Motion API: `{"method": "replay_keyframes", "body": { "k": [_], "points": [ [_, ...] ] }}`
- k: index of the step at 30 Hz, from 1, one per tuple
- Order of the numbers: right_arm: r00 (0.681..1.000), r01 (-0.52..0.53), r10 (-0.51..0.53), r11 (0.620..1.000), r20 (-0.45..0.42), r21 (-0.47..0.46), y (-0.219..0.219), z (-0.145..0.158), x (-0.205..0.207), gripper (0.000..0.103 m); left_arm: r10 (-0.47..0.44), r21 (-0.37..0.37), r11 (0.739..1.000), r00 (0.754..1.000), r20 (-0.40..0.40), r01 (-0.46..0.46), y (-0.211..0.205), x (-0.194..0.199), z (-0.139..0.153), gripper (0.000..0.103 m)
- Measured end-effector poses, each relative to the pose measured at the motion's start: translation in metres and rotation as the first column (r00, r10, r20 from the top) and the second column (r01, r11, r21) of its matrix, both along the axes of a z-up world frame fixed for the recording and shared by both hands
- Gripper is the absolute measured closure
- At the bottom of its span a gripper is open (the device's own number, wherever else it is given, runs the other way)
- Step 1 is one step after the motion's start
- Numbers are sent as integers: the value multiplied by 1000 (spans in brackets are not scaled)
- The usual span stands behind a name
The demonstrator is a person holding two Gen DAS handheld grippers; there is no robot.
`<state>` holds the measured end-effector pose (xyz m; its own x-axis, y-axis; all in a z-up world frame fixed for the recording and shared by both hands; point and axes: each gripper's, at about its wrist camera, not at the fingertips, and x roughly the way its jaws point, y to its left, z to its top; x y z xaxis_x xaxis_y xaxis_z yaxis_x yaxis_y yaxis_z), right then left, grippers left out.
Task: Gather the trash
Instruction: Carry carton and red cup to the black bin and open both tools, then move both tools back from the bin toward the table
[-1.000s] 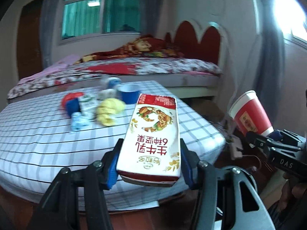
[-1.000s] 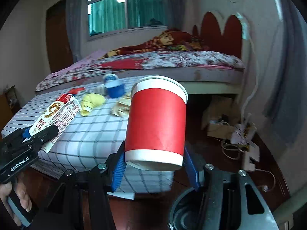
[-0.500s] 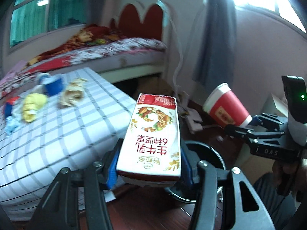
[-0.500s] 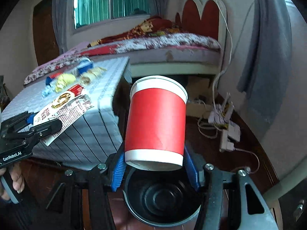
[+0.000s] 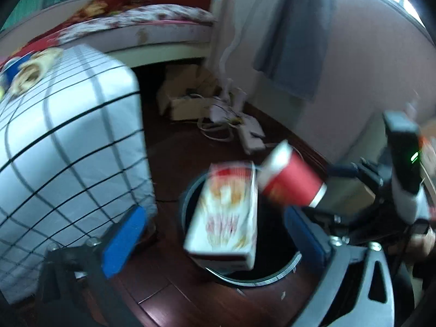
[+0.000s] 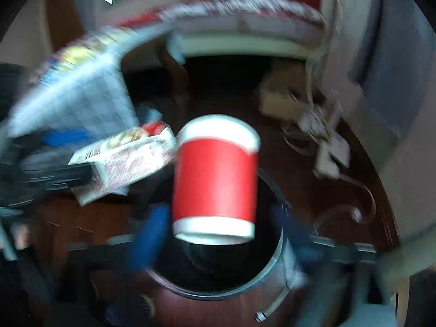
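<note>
**Both tongs opening over the bin, carton and cup loose**

Left wrist view: left tongs (image 5: 215, 234) spread wide and opening. Blue pads (image 5: 124, 241) stand clear of the milk carton (image 5: 226, 215) on both sides, no contact. Carton sits between the pads, tilted, directly above the mouth of the black trash bin (image 5: 275, 279), which stands on the dark wood floor (image 5: 174, 163). Red paper cup (image 5: 291, 184) is just right of the carton, tipped on its side, rim toward the carton's top corner; can't tell whether they touch. Right tongs' black frame is behind the cup at the right edge. Checked-cloth counter (image 5: 68, 141) at left, more scraps on its far end. Bed (image 5: 152, 24) behind; cables and a power strip (image 5: 250, 136) on the floor past the bin.

Right wrist view: heavy blur. Right tongs (image 6: 218, 234) spread and opening, cup (image 6: 215, 174) between the blue pads, none pressing on it. Cup is upright in frame, base over the bin (image 6: 272, 267) opening. Carton (image 6: 128, 160) just left of the cup, near its rim, with the left tongs' dark frame under it. Counter (image 6: 81, 103) upper left.
</note>
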<state>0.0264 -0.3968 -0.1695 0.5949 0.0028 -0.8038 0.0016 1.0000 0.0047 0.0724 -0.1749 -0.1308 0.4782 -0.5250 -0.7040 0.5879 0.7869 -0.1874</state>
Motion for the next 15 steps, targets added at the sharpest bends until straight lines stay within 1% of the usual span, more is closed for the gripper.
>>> {"method": "replay_keyframes", "body": {
  "k": [3, 6, 8, 11, 13, 15],
  "points": [
    [998, 70, -70, 998, -3, 3, -9, -1, -2, 1, 81, 43, 996, 997, -1, -81, 10, 3, -3, 1],
    [993, 118, -118, 993, 13, 16, -12, 3, -5, 1, 116, 73, 990, 993, 34, -118, 17, -3, -4, 1],
    [990, 137, -137, 990, 18, 14, -11, 3, -6, 1, 130, 88, 987, 990, 46, -134, 19, -6, -5, 0],
    [989, 148, -148, 989, 14, 15, -7, 2, -6, 1, 139, 88, 986, 989, 56, -143, 22, -10, -3, 0],
    [989, 146, -147, 989, 24, 17, -4, 5, -6, 1, 141, 91, 985, 988, 63, -146, 23, 0, -2, 0],
    [989, 146, -147, 989, 35, 16, 1, 10, -7, 1, 150, 91, 983, 986, 76, -157, 25, 1, -1, 0]
  ]
}}
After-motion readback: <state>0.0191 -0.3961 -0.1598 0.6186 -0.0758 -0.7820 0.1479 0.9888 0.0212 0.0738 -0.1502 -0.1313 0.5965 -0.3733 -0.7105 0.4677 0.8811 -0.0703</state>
